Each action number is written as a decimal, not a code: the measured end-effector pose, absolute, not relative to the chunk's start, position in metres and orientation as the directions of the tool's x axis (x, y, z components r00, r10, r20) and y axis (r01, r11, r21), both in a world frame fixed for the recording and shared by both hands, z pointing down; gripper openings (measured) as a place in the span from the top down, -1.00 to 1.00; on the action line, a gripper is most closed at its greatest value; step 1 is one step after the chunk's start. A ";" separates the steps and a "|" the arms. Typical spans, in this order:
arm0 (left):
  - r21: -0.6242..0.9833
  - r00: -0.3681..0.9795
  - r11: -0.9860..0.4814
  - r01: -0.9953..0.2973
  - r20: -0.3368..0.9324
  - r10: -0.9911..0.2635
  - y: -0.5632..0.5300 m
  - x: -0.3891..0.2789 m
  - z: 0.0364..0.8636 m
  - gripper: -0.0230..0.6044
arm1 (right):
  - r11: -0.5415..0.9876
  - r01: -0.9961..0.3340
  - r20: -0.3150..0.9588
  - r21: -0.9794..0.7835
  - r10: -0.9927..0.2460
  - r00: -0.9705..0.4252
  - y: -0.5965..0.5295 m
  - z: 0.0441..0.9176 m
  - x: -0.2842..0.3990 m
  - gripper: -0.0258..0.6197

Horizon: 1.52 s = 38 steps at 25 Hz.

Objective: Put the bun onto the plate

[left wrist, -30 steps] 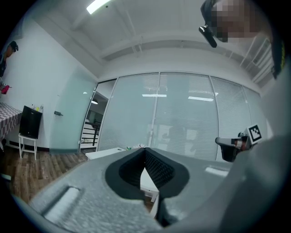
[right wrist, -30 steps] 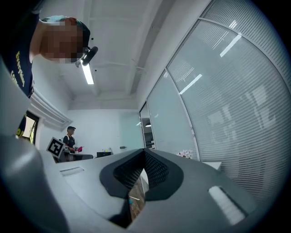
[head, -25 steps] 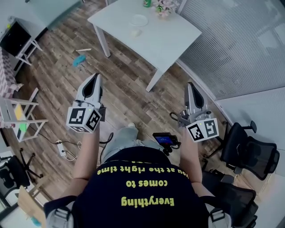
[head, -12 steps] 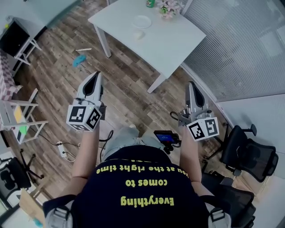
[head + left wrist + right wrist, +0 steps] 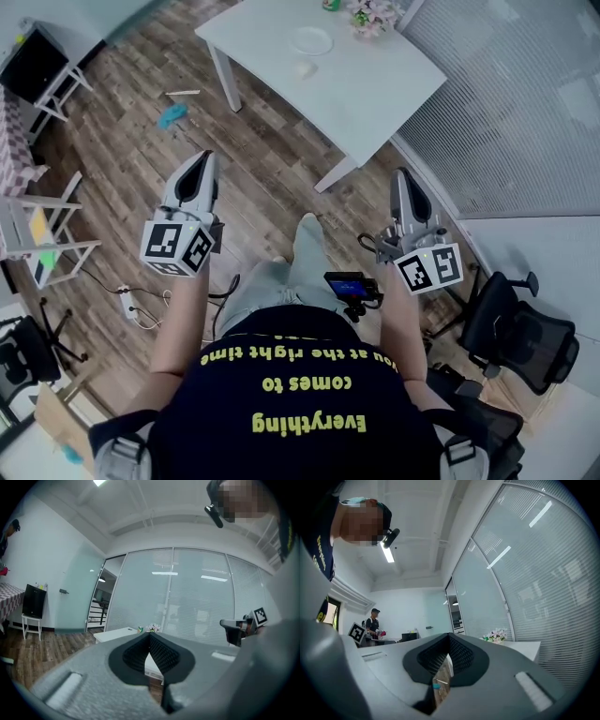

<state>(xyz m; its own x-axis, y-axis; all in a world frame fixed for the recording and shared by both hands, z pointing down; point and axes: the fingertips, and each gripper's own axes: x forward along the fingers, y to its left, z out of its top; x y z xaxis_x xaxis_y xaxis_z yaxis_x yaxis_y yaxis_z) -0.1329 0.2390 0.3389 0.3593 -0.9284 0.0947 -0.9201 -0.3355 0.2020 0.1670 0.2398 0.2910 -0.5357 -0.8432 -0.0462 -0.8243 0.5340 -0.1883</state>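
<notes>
Head view, A: Item 1, bun (image 5: 305,68). It lay on the white table (image 5: 375,84), just beside the plate (image 5: 310,40) but not on it. The plate looked bare, though it was small in this view.

B: Item 2, surroundings. Flowers (image 5: 370,11) sat at the table's far edge, near the plate. You stood on the wooden floor (image 5: 272,159), well apart from the table, and both of your grippers were short of its near edge.

A: Item 3, your left gripper (image 5: 202,159). In the left gripper view its jaws were closed together with nothing between them. The table and flowers showed far beyond the tips.

B: Item 4, your right gripper (image 5: 401,176). In the right gripper view its jaws were also pressed together and empty. Only floor showed through the slit below the pads.

A: Status, as I judged it: nothing of the task was done. The bun was untouched and the plate had not yet received it.

B: Agreed. The whole job was left to you: close the distance to the table, open one gripper, take the bun, carry it the short way over to the plate, and let go. Being soft, the bun would likely have needed a light squeeze.
</notes>
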 end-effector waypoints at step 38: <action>0.181 0.174 -0.154 -0.971 0.103 -0.979 0.034 -0.104 0.345 0.93 | 0.699 -0.695 -0.074 -0.168 -0.712 -0.698 -0.027 0.289 0.176 0.91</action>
<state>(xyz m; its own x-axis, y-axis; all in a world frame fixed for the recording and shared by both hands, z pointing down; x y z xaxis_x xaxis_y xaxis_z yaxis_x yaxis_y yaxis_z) -0.1044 0.0341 0.3446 0.1744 -0.9793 0.1031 -0.9714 -0.1540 0.1808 0.1762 -0.0270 0.2894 -0.6977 -0.7125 -0.0743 -0.6955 0.6986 -0.1680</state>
